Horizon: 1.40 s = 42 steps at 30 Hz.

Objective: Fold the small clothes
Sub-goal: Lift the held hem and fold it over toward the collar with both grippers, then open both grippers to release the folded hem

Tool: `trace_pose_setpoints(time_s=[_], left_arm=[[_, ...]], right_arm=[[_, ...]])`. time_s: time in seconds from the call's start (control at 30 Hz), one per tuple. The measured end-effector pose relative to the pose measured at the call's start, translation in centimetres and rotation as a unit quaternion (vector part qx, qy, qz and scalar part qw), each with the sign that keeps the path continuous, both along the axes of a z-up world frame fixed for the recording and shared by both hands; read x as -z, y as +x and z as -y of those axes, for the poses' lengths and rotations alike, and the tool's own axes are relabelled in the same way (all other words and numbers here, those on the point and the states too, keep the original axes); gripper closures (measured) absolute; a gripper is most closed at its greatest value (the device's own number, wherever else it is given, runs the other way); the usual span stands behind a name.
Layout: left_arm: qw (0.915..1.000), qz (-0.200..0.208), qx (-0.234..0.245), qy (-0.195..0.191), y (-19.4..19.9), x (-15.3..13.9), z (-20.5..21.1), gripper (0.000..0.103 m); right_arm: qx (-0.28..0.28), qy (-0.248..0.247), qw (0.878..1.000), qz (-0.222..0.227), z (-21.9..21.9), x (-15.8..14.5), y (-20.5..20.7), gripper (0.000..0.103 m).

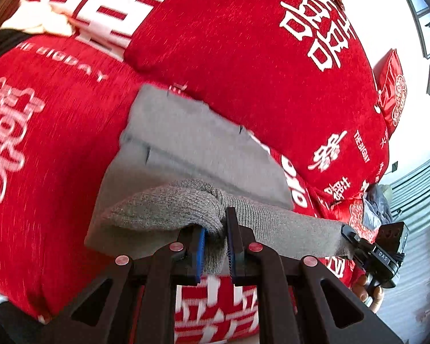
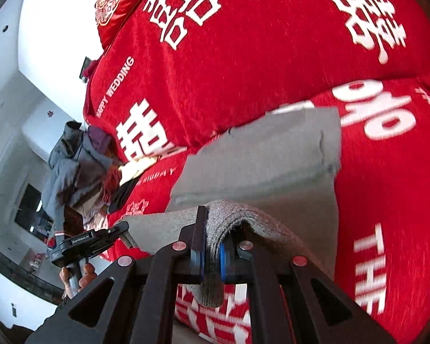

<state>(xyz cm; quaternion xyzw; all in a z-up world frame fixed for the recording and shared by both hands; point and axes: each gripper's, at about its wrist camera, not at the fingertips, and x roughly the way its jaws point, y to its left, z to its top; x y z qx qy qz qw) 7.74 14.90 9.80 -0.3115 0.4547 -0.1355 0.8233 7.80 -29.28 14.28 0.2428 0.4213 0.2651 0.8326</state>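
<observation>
Red bedspread under a grey knit garment, both grippers' jaws clamped on its hem, clothes heap nearby.

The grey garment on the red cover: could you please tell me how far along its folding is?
Done: the far part of the garment lies flat on the red cover. In hand: both grippers pinch its near edge, lifted. Left: laying that edge over.

Matt grey knit garment, red woven bedspread
</observation>
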Motion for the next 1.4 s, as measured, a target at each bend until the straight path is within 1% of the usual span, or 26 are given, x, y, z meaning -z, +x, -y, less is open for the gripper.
trace_pose_setpoints(time_s=[0.17,0.3,0.37,0.47,0.57,0.67,0.8,0.83,0.9,0.97,1.03,1.07,1.1,1.13,1.17,1.23,1.27,1.3,1.33,1.4], left_arm=[[1.0,0.004,-0.003,0.002,4.6,-0.2,0.2,0.089],[1.0,0.003,0.001,0.007,8.8,0.2,0.6,0.089],[1.0,-0.004,0.001,0.008,11.0,0.9,0.8,0.089],[0.9996,-0.026,0.0,0.01,14.2,2.8,1.3,0.089],[0.9988,-0.041,0.002,0.026,16.9,4.6,1.9,0.089],[0.9988,-0.048,-0.006,0.007,19.2,5.8,1.6,0.089],[0.9983,-0.057,-0.016,-0.002,21.8,7.2,1.5,0.089],[0.9978,-0.064,-0.019,-0.004,22.4,7.7,1.4,0.089],[0.9951,-0.094,-0.032,-0.003,23.4,9.3,1.3,0.089],[0.9915,-0.124,-0.035,-0.015,23.9,10.9,0.9,0.088],[0.9898,-0.133,-0.034,-0.036,23.9,11.7,0.5,0.071],[0.9898,-0.13,-0.033,-0.048,23.8,11.7,0.3,0.047],[0.9902,-0.118,-0.038,-0.065,23.4,11.4,-0.1,0.026],[0.9905,-0.107,-0.045,-0.075,23.1,10.9,-0.4,0.016],[0.9904,-0.099,-0.05,-0.083,22.8,10.4,-0.7,0.0],[0.9881,-0.079,-0.054,-0.12,22.3,9.4,-1.7,0.0],[0.9868,-0.073,-0.055,-0.134,22.1,9.0,-2.2,0.0],[0.9865,-0.067,-0.059,-0.137,21.7,8.5,-2.7,0.0],[0.987,-0.064,-0.063,-0.134,21.5,8.1,-3.1,0.0],[0.9911,-0.057,-0.056,-0.106,20.9,7.2,-3.4,0.0]], right_arm=[[0.012,-0.001,1.0,0.002,-0.2,-0.3,4.6,0.096],[0.029,-0.005,1.0,-0.004,-0.3,0.3,8.6,0.096],[0.038,-0.005,0.999,-0.013,-0.2,1.1,10.6,0.096],[0.052,-0.008,0.998,-0.031,-0.1,2.9,13.5,0.096],[0.061,-0.02,0.997,-0.052,0.1,5.2,16.0,0.096],[0.065,-0.023,0.996,-0.06,0.3,6.8,18.3,0.096],[0.07,-0.022,0.995,-0.071,0.7,8.6,20.9,0.096],[0.072,-0.022,0.994,-0.077,0.9,9.2,21.6,0.096],[0.077,-0.022,0.992,-0.094,1.1,10.5,22.7,0.096],[0.08,-0.021,0.99,-0.113,1.2,11.9,23.5,0.096],[0.084,-0.017,0.987,-0.134,1.4,13.0,23.9,0.092],[0.089,-0.015,0.986,-0.141,1.6,13.2,24.0,0.092],[0.097,-0.007,0.984,-0.15,2.0,13.5,24.1,0.09],[0.102,0.002,0.983,-0.153,2.3,13.6,24.2,0.083],[0.112,0.015,0.981,-0.157,2.7,13.5,24.1,0.078],[0.141,0.026,0.977,-0.155,3.7,13.0,23.8,0.039],[0.154,0.027,0.977,-0.141,4.3,12.2,23.3,0.032],[0.16,0.026,0.978,-0.13,4.6,11.5,22.9,0.026],[0.165,0.019,0.979,-0.115,5.0,10.5,22.4,0.026],[0.168,-0.002,0.982,-0.081,5.5,8.5,21.4,0.026]])
